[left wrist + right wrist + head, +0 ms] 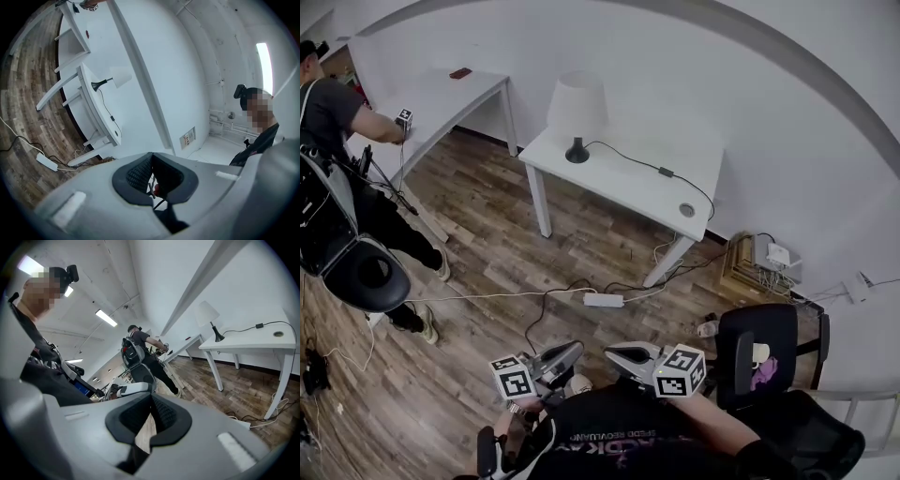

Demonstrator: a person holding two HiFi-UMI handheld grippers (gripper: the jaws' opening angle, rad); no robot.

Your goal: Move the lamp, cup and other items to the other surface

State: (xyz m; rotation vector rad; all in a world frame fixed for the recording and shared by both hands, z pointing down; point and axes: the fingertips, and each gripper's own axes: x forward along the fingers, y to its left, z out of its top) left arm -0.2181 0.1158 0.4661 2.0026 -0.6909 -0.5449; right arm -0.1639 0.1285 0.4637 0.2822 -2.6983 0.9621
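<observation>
on the white table, lamp well apart from left gripper and right gripper, both jaws closed

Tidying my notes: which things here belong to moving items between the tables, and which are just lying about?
Job: lamp, near table under it, far table.
Lying about: power strip, office chair, floor cables.
</observation>
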